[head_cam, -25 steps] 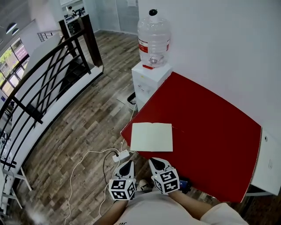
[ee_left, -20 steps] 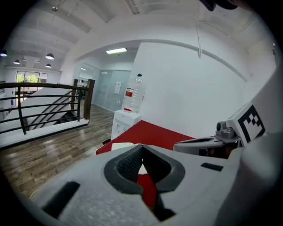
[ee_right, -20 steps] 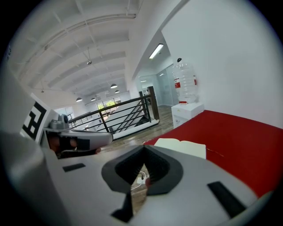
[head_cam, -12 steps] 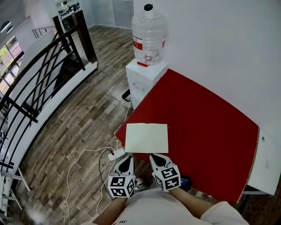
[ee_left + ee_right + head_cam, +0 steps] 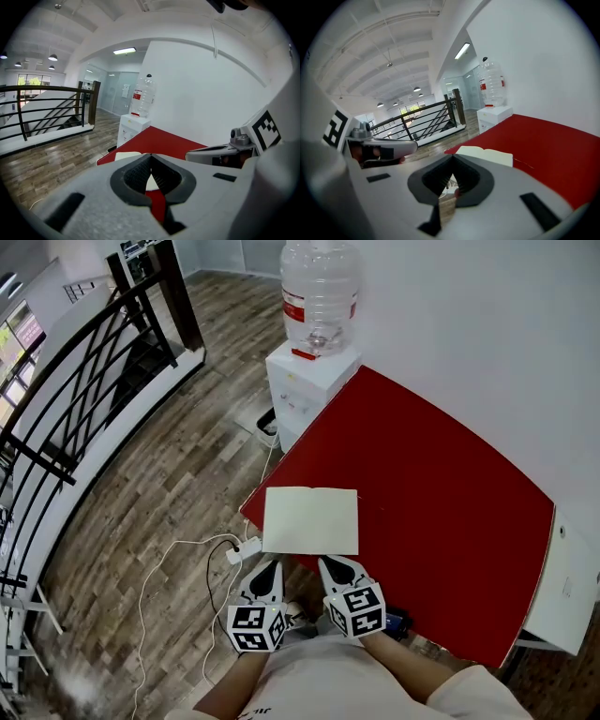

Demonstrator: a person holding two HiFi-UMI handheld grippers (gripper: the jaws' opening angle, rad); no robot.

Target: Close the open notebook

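Note:
The open notebook (image 5: 310,520) lies flat with cream pages up, near the front left corner of the red table (image 5: 441,521). Both grippers hover side by side just short of its near edge, off the table's front. My left gripper (image 5: 267,566) is shut with nothing in it; in its own view the jaws meet in front of the notebook (image 5: 126,155). My right gripper (image 5: 329,562) is also shut and empty, and its view shows the notebook (image 5: 485,154) lying a little ahead of it on the table (image 5: 553,145). Neither gripper touches the pages.
A white water dispenser (image 5: 309,381) with a clear bottle (image 5: 321,292) stands at the table's far left corner, against the white wall. On the wood floor lie a power strip (image 5: 239,552) and white cables. A black railing (image 5: 84,362) runs along the left.
Both grippers have moved forward together, and the gap to the notebook's near edge has shrunk. The notebook has stayed flat and open.

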